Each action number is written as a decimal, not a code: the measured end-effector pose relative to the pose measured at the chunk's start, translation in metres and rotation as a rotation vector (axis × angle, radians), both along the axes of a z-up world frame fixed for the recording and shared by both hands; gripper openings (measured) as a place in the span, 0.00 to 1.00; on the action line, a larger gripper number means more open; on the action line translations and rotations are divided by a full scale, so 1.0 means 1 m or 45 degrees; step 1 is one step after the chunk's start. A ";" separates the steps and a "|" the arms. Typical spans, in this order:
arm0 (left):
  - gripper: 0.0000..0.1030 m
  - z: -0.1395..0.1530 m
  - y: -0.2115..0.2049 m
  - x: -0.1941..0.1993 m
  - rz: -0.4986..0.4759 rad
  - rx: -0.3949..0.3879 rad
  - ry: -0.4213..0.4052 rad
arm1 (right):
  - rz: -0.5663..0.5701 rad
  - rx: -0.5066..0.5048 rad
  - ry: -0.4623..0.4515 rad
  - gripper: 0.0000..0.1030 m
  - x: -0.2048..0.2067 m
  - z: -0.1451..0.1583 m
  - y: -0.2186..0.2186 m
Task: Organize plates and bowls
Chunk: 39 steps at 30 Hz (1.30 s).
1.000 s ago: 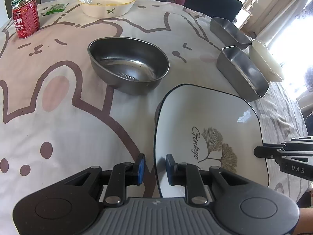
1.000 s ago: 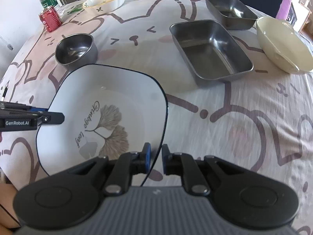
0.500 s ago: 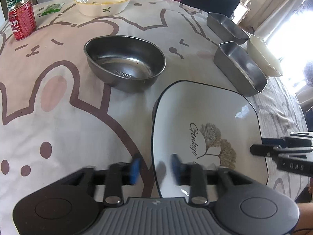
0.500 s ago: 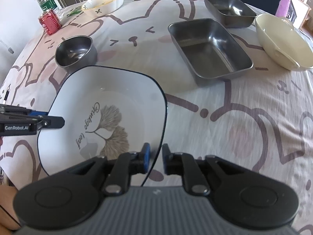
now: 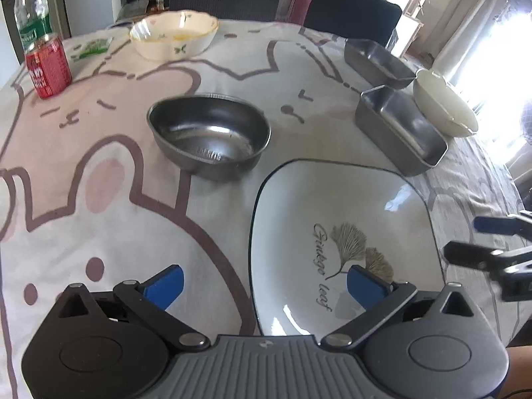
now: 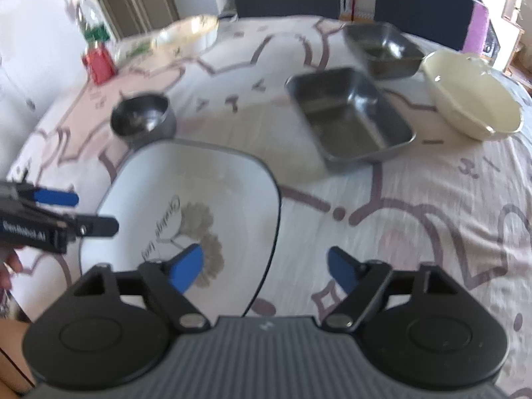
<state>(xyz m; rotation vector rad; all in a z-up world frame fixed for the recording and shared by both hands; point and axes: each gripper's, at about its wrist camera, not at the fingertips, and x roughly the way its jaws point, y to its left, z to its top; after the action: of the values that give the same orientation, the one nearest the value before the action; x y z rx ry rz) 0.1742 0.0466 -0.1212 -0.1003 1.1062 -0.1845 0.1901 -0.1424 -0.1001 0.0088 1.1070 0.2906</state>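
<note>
Left gripper (image 5: 264, 286), blue-padded, black-framed: jaws just swung wide apart, one pad over the cloth, the other over the near-left rim of the square white ceramic plate with dark edge and ginkgo-leaf print (image 5: 342, 226); rim between the pads but not pinched. Right gripper (image 6: 266, 267), same build: jaws likewise just opened wide, straddling the plate's opposite rim without pressing it. Two grippers on opposite edges, judged as a two-sided carry suited to a broad, shallow dish; both releases together, judged as the set-down of the plate flat on the white tablecloth with brown rabbit outlines (image 5: 99, 219).

Just beyond the plate, close but seemingly apart: oval stainless-steel bowl (image 5: 208, 134). Further right: rectangular steel tray (image 5: 400, 131), a second steel tray (image 5: 374, 61) behind it, and a cream oval ceramic dish (image 5: 444, 108) just beside the two; like shapes already near one another, probably for nesting. Far edge: scalloped cream bowl with leaf motifs (image 5: 174, 38), well apart from the rest. Far left, outside the sorting: red drink can (image 5: 48, 66), clear plastic bottle (image 5: 31, 16) behind it.
</note>
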 end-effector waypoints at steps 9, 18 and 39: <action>1.00 0.038 -0.021 0.001 0.027 0.009 -0.190 | -0.169 0.129 -0.179 1.00 -0.004 0.031 -0.043; 1.00 0.071 -0.066 0.006 0.000 -0.061 -0.330 | -0.457 0.278 -0.351 1.00 0.001 0.050 -0.110; 1.00 0.102 -0.143 0.050 -0.195 -0.267 -0.518 | -1.116 0.616 -0.132 0.63 0.093 -0.017 -0.212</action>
<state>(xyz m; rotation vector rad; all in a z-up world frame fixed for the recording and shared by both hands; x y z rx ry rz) 0.2243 -0.0963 -0.0196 -0.1574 0.6862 -0.4387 0.2832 -0.3542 -0.1171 0.8770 0.8167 -0.2363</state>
